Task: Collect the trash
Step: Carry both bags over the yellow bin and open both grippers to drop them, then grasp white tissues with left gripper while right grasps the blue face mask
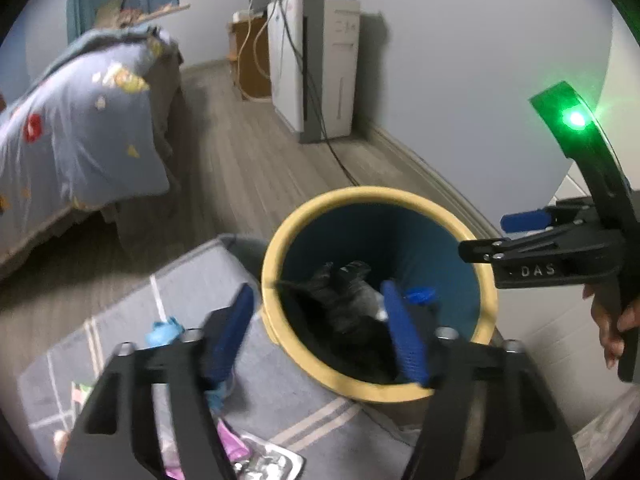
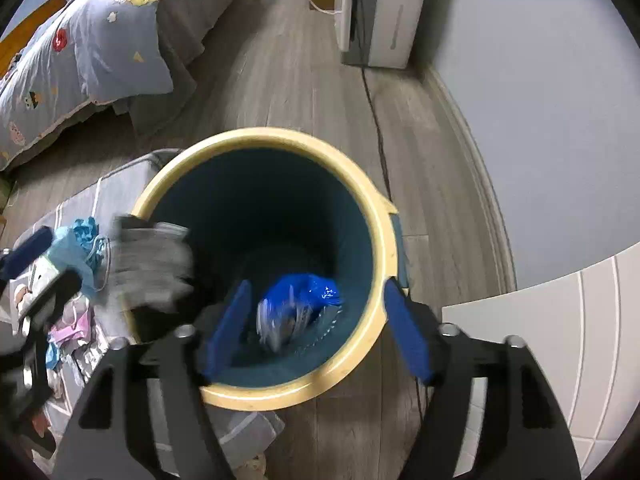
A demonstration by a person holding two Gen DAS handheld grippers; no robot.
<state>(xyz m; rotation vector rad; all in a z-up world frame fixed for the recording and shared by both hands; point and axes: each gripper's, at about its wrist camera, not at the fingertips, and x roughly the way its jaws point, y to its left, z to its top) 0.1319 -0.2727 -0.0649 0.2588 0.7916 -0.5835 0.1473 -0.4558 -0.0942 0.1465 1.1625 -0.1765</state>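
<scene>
While both tools hang over the bin (image 2: 384, 240), each points steeply down toward its mouth. Farthest left, a grey mat (image 1: 280, 392) on the wooden floor (image 1: 256, 168) carries loose scraps: a light blue piece (image 1: 162, 332) and pink wrappers (image 2: 74, 328). Over the mat's edge and the bin's yellow rim, the left tool (image 1: 320, 336) tilts downward with its blue pads spread wide and nothing between them; one pad is over the mat, the other over the bin's opening. Below it, a grey glove (image 2: 152, 268), blurred, lies across the bin's left rim, partly over the dark blue interior. Further right, the right tool (image 2: 316, 332) points almost straight down into the bin, jaws spread wide and empty, its right pad beyond the far rim. Between its pads, lower inside the bin, a blurred blue wrapper (image 2: 300, 304) appears apart from both pads. At far right in the left wrist view, fingers of the person's hand (image 1: 616, 328) wrap the right tool's handle.
</scene>
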